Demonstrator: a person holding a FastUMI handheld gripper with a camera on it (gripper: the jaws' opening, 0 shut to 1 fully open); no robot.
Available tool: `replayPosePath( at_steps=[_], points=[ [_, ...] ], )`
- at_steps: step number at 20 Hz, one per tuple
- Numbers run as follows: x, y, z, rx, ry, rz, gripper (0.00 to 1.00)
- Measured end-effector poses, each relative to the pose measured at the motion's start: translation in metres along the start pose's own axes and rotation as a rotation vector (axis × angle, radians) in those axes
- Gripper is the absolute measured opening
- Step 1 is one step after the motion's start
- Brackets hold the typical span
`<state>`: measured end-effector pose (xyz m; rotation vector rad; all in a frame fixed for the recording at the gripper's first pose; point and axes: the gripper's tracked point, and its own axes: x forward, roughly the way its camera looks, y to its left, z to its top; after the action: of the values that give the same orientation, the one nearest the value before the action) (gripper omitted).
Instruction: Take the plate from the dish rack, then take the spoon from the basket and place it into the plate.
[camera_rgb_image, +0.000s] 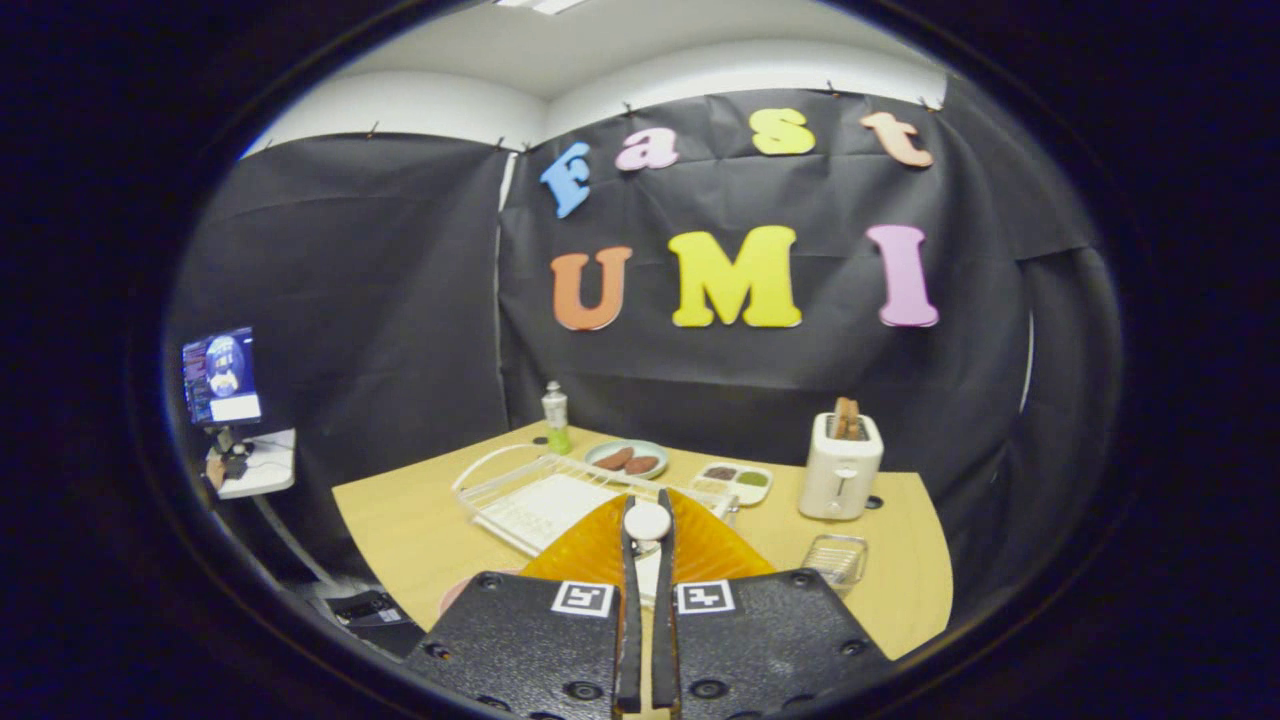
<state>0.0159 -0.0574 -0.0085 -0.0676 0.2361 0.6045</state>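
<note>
1. Monitor (221, 377), lit, on a stand beside a small white shelf (262, 466); stands off the table's left side, against the booth wall.
2. Dark device (368, 607) on the floor below the table's near left corner; type not discernible.
3. Table (400, 525), light wood top, carries everything listed below.
4. Dish rack (540, 495), clear frame with a white tray inside, sits on the table beyond the fingers and slightly left of them.
5. Bottle (555, 416), white top and green base, upright at the table's far edge, behind the rack.
6. Pale dish (627, 457) with two brown pieces on it, just behind the rack's far right corner.
7. Plate (610, 548), amber, ribbed, translucent, held on edge in the gripper (647, 525). Fingers drawn close together with the plate's rim pinched between them; a white round pad shows at the tips. Plate is lifted in front of the rack, its face spreading to both sides of the fingers.
8. Divided white tray (738, 481) with dark and green contents, right of the pale dish.
9. Toaster (841, 466), white, brown slices standing up in its slots, near the far right of the table.
10. Basket (836, 559), small clear wire type, in front of the toaster and right of the plate. Its contents are too small to make out.
</note>
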Motion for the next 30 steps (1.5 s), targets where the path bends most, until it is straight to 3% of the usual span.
replayPosePath(
  at_steps=[4, 7, 11, 17, 23, 28, 30],
  points=[
    [0.036, 0.065, -0.046, -0.126, 0.133, 0.171, 0.10],
    [0.057, 0.095, -0.083, -0.203, 0.241, 0.216, 0.10],
    [0.072, 0.125, -0.101, -0.175, 0.316, 0.281, 0.10],
    [0.091, 0.134, -0.110, -0.167, 0.361, 0.268, 0.12],
    [0.101, 0.127, -0.103, -0.080, 0.332, 0.215, 0.23],
    [0.105, 0.122, -0.090, -0.038, 0.299, 0.167, 0.48],
    [0.103, 0.116, -0.083, -0.032, 0.267, 0.128, 0.50]
  ],
)
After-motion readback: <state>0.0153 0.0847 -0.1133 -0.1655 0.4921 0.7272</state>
